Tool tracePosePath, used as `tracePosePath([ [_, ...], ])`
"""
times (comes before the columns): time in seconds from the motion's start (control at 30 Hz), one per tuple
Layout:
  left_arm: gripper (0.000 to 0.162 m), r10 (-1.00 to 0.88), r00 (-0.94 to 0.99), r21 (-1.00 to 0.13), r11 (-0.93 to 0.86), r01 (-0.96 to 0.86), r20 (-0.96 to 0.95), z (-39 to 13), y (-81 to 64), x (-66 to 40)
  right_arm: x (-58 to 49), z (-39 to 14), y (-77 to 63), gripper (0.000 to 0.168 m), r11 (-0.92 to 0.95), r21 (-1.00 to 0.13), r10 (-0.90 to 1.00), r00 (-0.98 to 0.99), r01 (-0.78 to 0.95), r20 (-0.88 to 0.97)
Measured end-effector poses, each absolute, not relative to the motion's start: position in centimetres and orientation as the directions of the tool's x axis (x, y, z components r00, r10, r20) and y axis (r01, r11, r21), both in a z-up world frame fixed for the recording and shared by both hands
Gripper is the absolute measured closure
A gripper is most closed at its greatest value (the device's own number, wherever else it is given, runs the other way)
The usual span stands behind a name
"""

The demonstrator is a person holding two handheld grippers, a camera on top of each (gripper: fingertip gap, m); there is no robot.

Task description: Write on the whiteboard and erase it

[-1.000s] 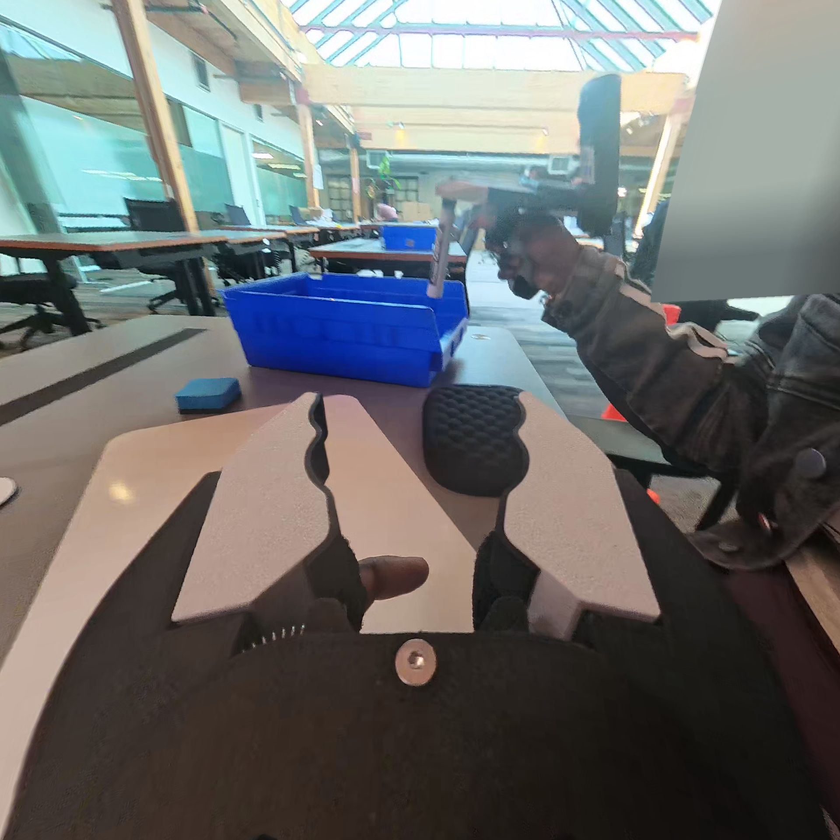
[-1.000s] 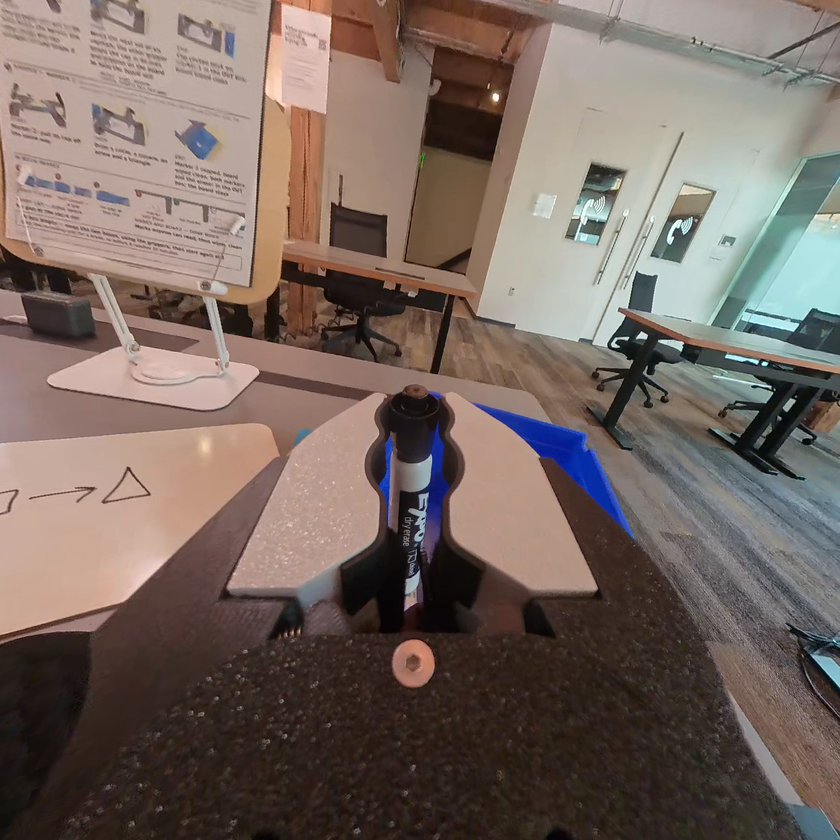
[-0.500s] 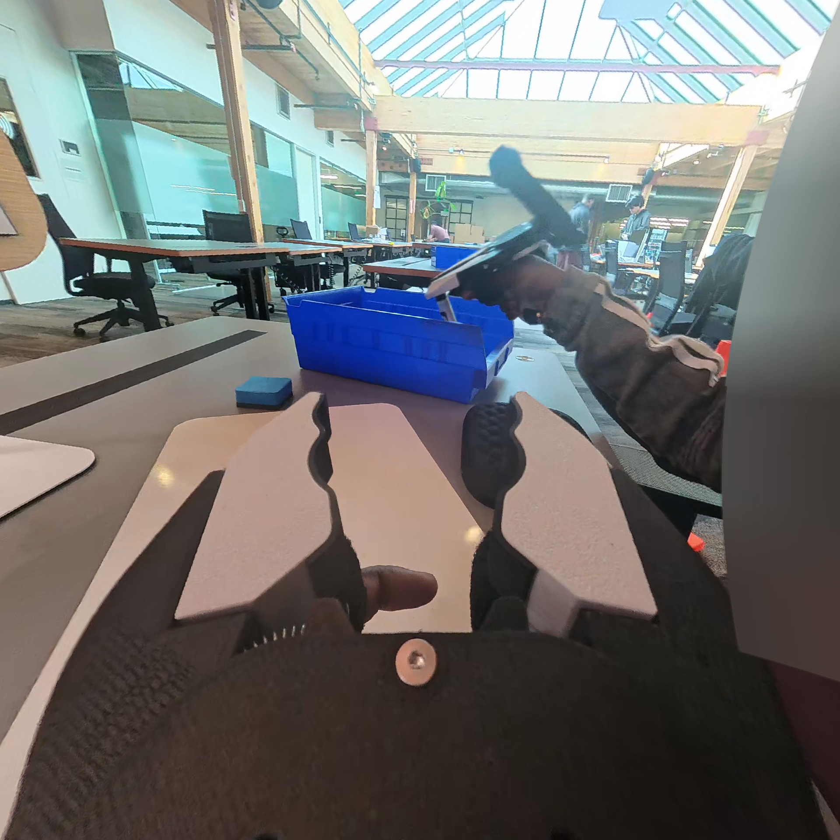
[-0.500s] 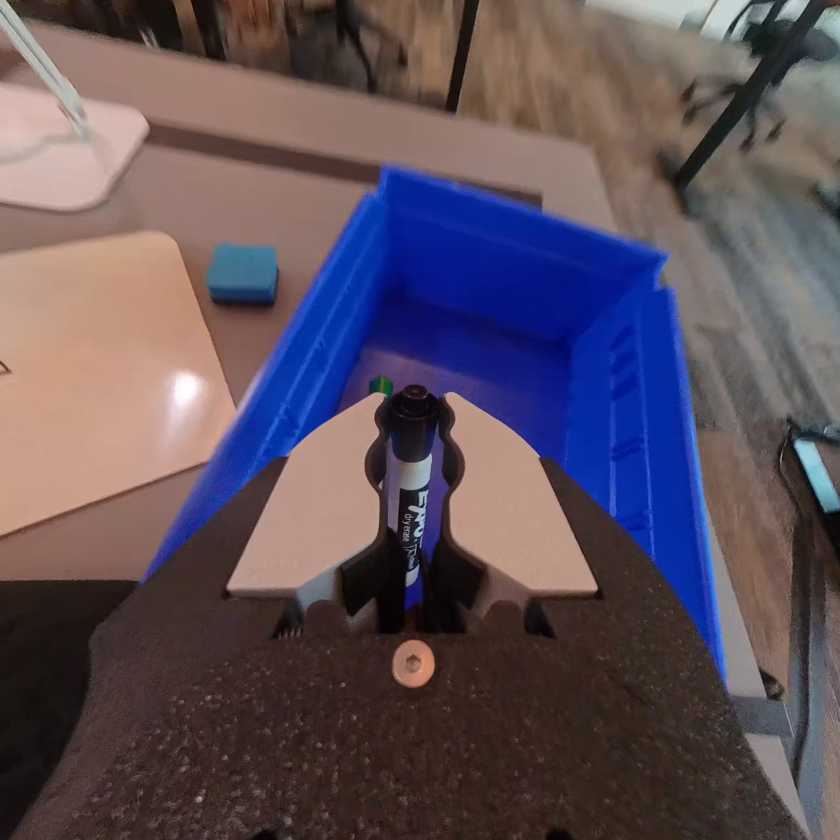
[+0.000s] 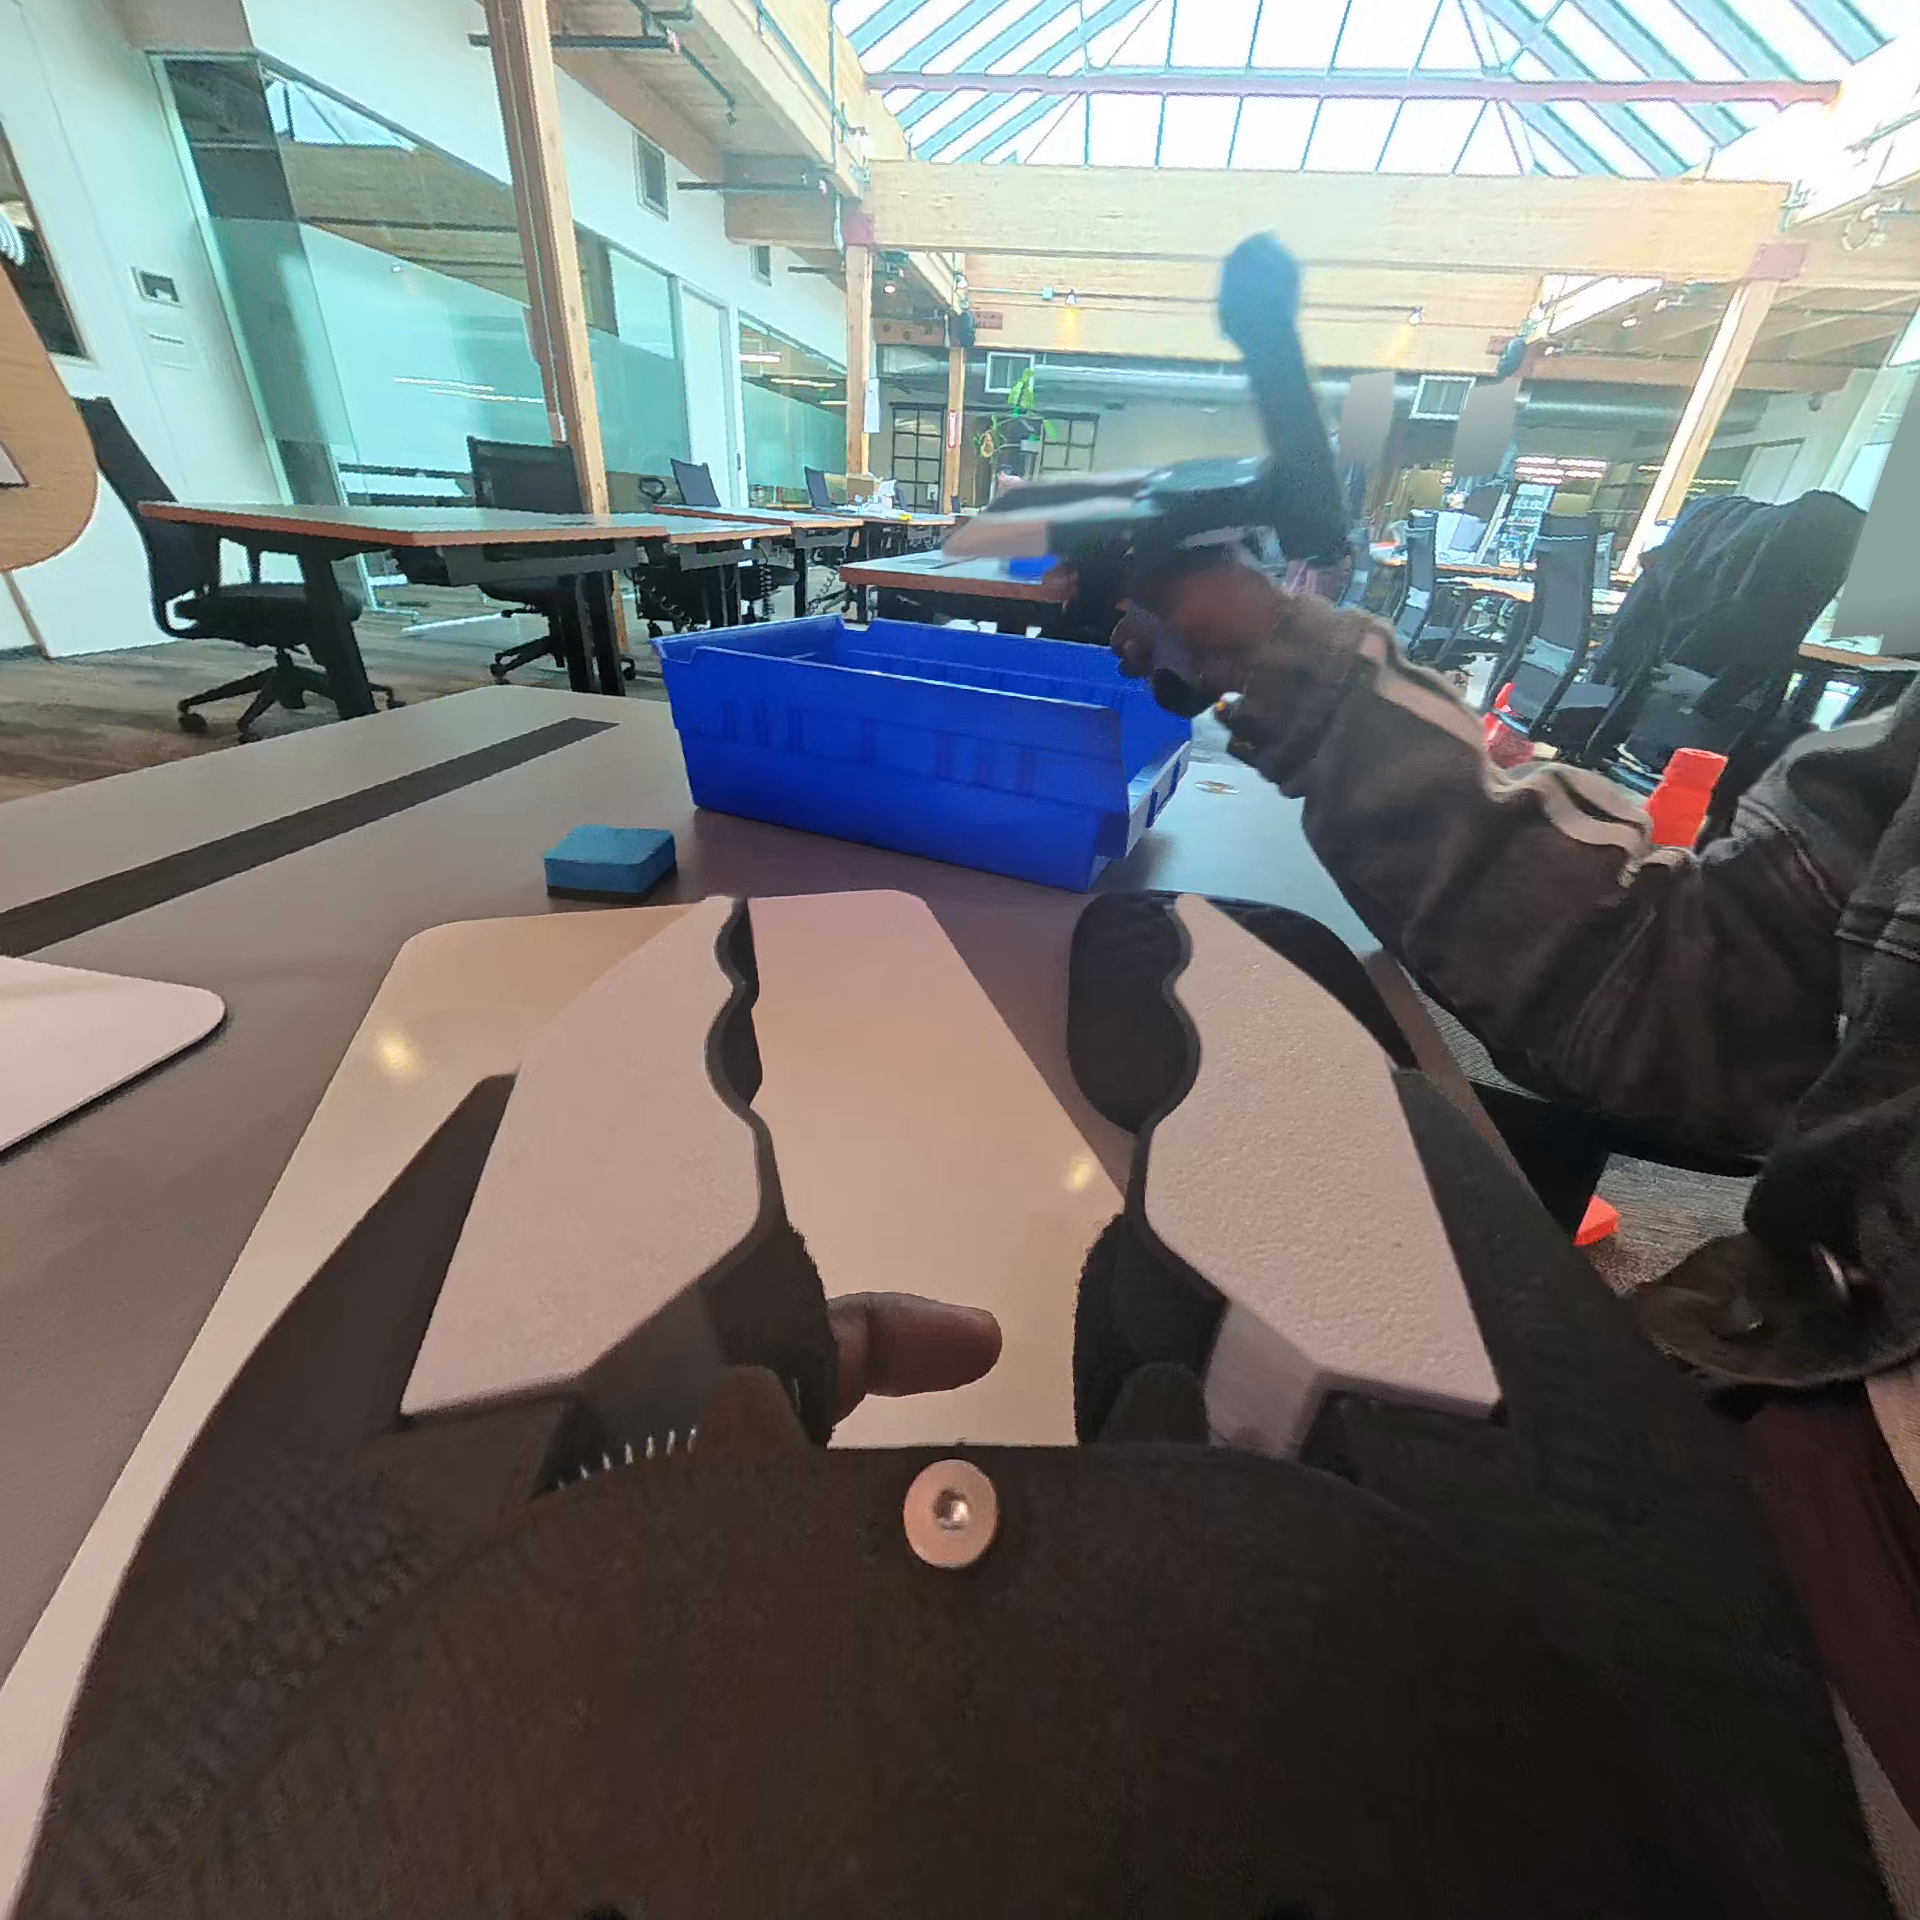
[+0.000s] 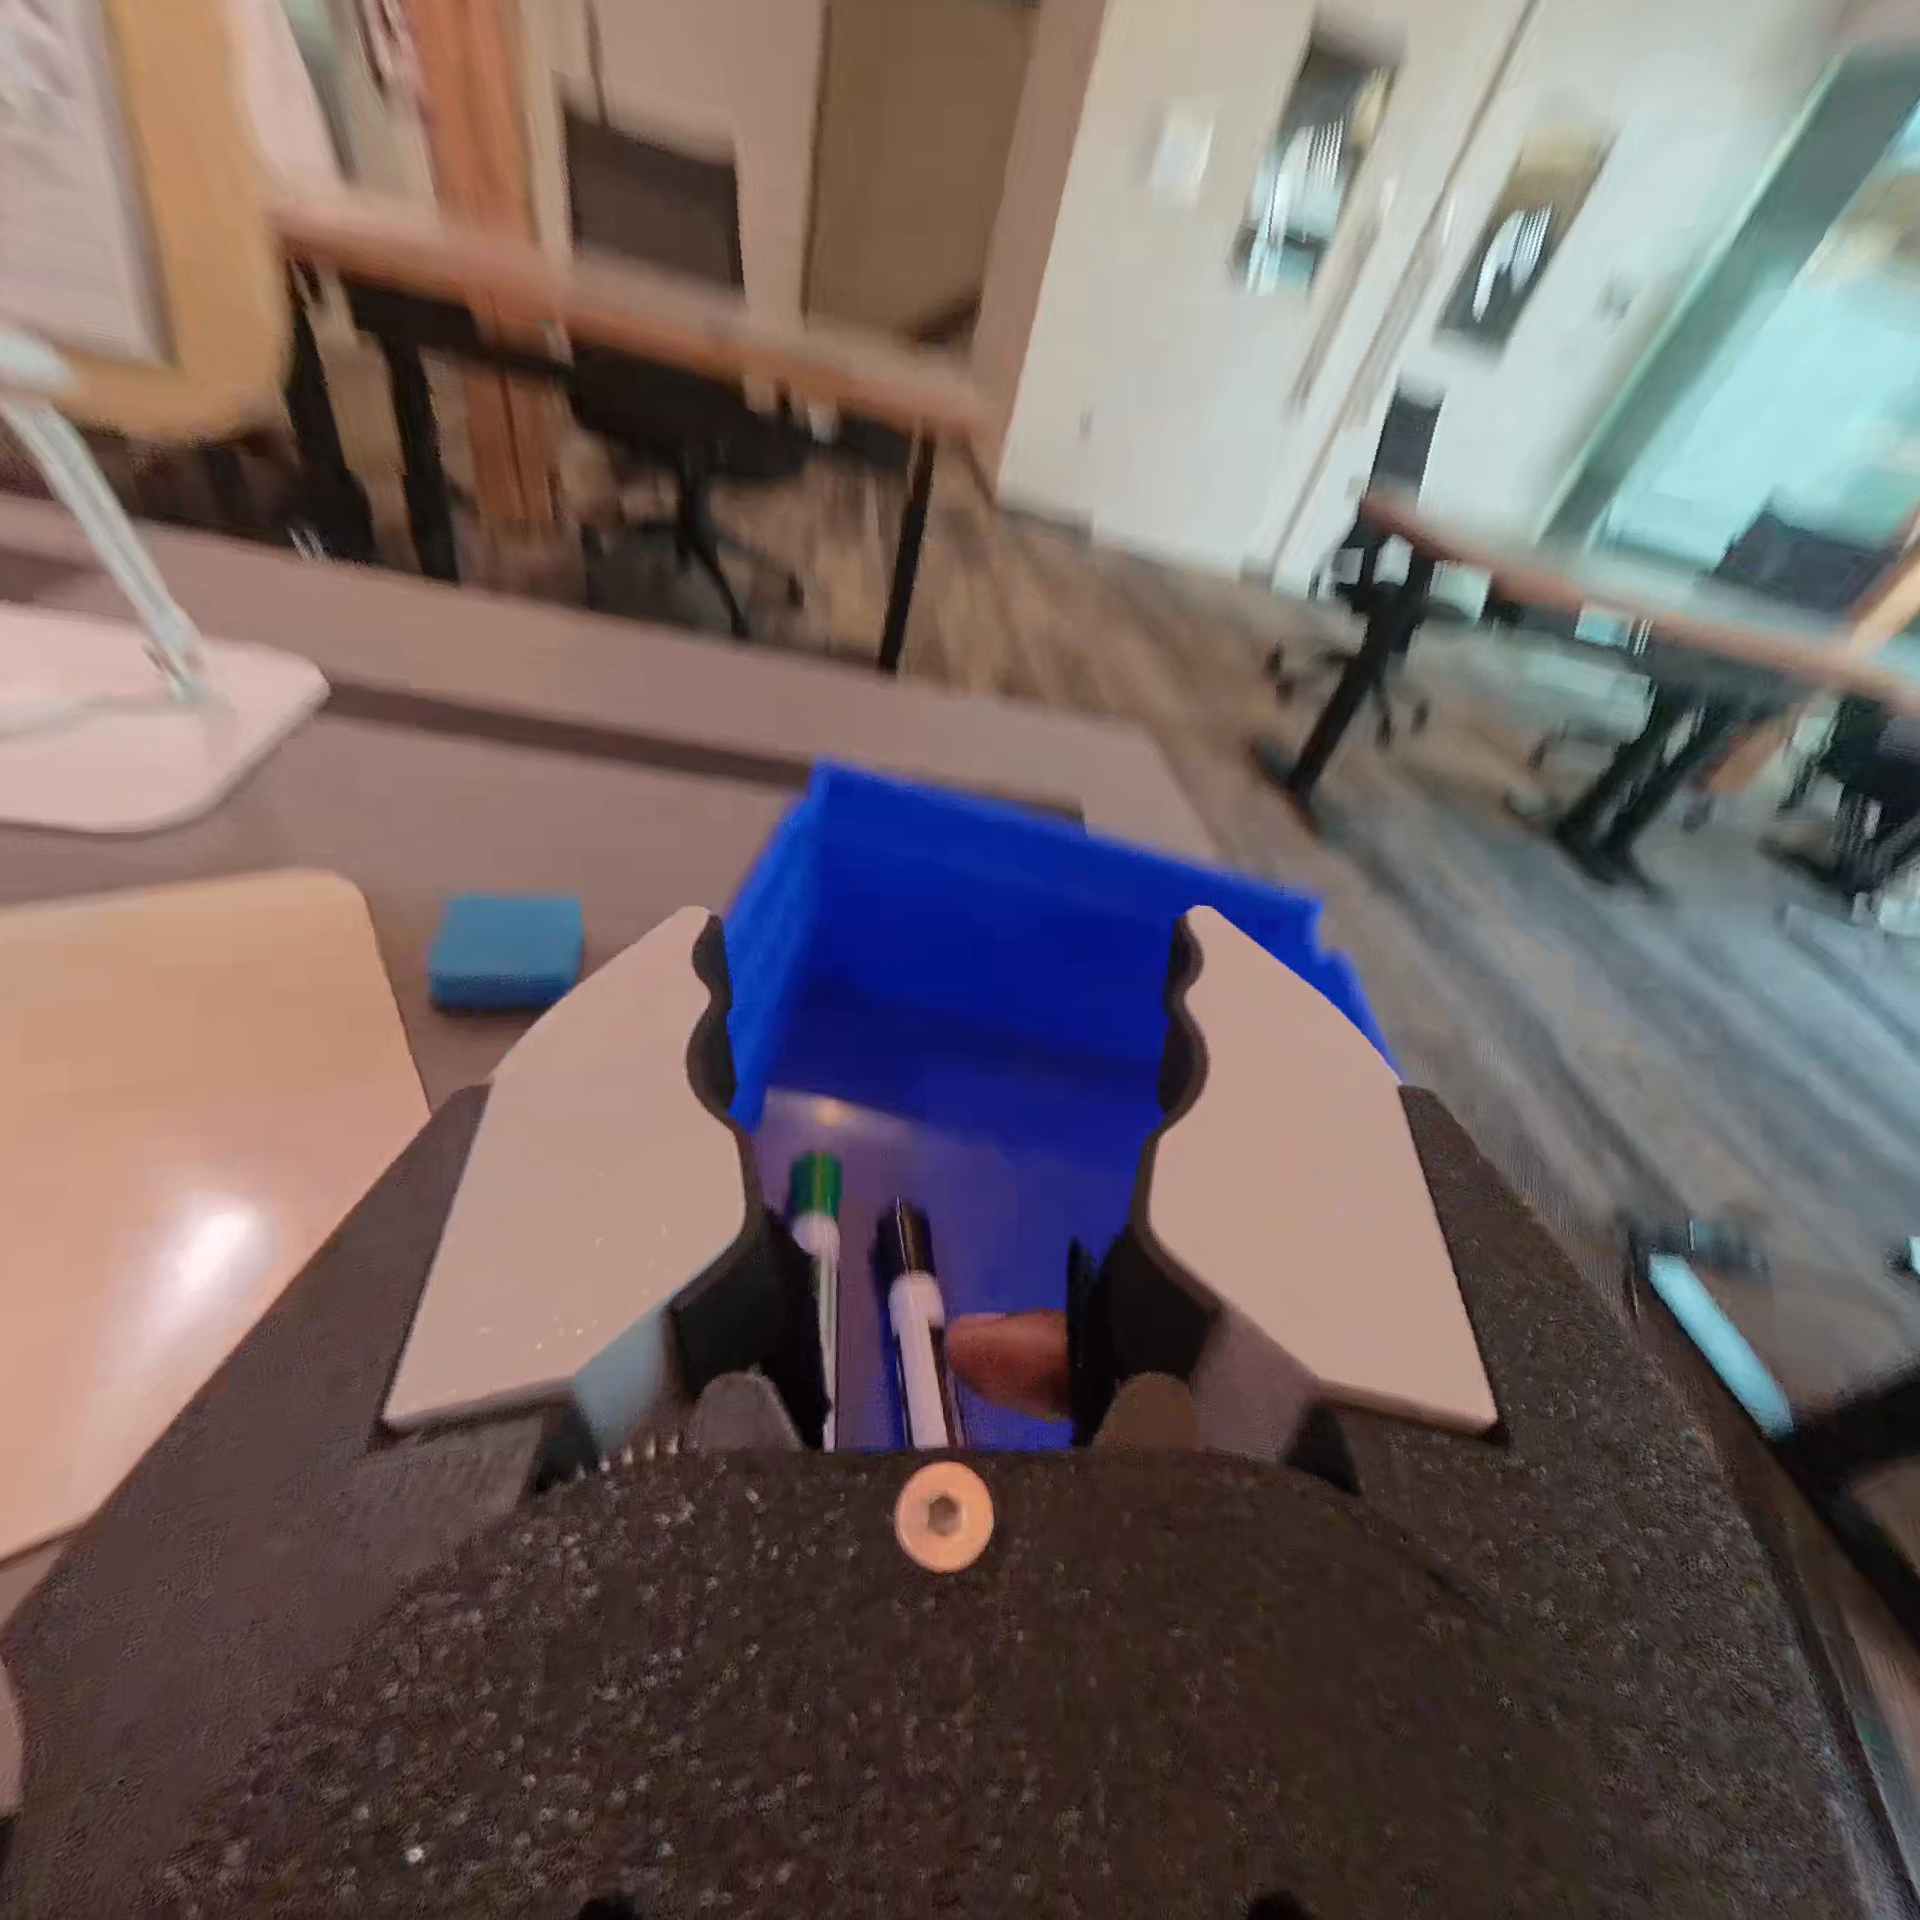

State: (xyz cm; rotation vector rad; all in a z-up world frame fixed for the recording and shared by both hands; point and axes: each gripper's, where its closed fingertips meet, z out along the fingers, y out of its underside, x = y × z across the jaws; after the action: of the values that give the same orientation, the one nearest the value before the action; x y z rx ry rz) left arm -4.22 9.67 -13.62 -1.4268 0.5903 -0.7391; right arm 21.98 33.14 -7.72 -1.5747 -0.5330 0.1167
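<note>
The right hand-held gripper (image 6: pixel 945 1023) hangs above the blue bin (image 6: pixel 997 935) with its jaws spread wide and nothing between them. Two markers lie on the bin floor below it: a black-capped marker (image 6: pixel 916 1320) and, just left of it, a green-capped marker (image 6: pixel 818 1236), side by side and both running near to far. So the writing part looks done, and the next thing wanted is the blue eraser (image 5: pixel 610 860).

The eraser sits flat on the worktop (image 5: pixel 260 790), just left of the bin and just beyond the far edge of the whiteboard (image 5: pixel 904 1039), touching neither. From the right hand-held gripper it lies down and to the left, near at hand (the right wrist view is blurred, so the exact gap is hard to judge). The left hand-held gripper (image 5: pixel 945 1008) is low over the near part of the whiteboard, jaws likewise spread and empty, and from it the eraser lies ahead and a little left, with the length of the board between. My judgement is that the right one is the nearer. The eraser is a squat block, slightly longer across than deep, so jaws coming from above would best close across its shorter side. The part of the board seen past the left jaws is blank; whether marks lie elsewhere I cannot tell
</note>
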Motion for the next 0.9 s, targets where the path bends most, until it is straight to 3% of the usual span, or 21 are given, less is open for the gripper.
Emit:
tracePosePath([
  [0.1, 0.088, -0.736, 0.672, -0.995, -0.015, 0.102, 0.08, -13.8, 10.1, -4.6, 19.3, -3.4, 29.9, 0.087, 0.308, -0.918, 0.438, 0.819, 0.25, 0.37],
  [0.23, 0.082, -0.674, 0.727, -0.988, -0.019, 0.155, 0.128, -13.1, 11.1, -6.0, 15.9, 0.8, 25.2, 0.079, 0.494, -0.863, 0.522, 0.76, 0.101, 0.388],
  [0.4, 0.04, -0.604, 0.771, -0.958, 0.044, 0.282, 0.2, -11.2, 11.9, -8.6, 11.2, 4.8, 17.0, 0.049, 0.452, -0.818, 0.838, 0.484, -0.356, 0.252],
  [0.47, 0.033, -0.573, 0.797, -0.959, 0.061, 0.276, 0.193, -10.8, 12.1, -9.4, 8.8, 4.7, 14.4, 0.048, 0.339, -0.836, 0.922, 0.327, -0.432, 0.206],
  [0.53, 0.032, -0.542, 0.821, -0.964, 0.067, 0.257, 0.181, -11.0, 12.3, -10.1, 5.2, 1.9, 13.5, 0.054, 0.198, -0.929, 0.971, 0.195, -0.314, 0.141],
  [0.6, 0.032, -0.516, 0.839, -0.974, 0.04, 0.224, 0.171, -11.8, 12.7, -10.5, 1.8, -4.0, 14.5, 0.053, 0.057, -0.998, 0.984, 0.168, 0.018, 0.059],
  [0.7, 0.033, -0.52, 0.835, -0.976, 0.015, 0.217, 0.178, -12.7, 12.9, -10.5, 0.7, -13.5, 17.9, 0.048, -0.172, -0.859, 0.958, 0.287, 0.483, -0.03],
  [0.8, 0.037, -0.562, 0.791, -0.957, 0.0, 0.292, 0.241, -12.2, 12.6, -10.1, 1.1, -17.4, 24.2, 0.048, -0.36, -0.762, 0.857, 0.514, 0.538, -0.043],
  [0.9, 0.045, -0.576, 0.779, -0.959, -0.027, 0.283, 0.246, -12.2, 12.4, -10.0, 3.2, -19.0, 30.7, 0.048, -0.438, -0.691, 0.734, 0.673, 0.575, 0.095],
])
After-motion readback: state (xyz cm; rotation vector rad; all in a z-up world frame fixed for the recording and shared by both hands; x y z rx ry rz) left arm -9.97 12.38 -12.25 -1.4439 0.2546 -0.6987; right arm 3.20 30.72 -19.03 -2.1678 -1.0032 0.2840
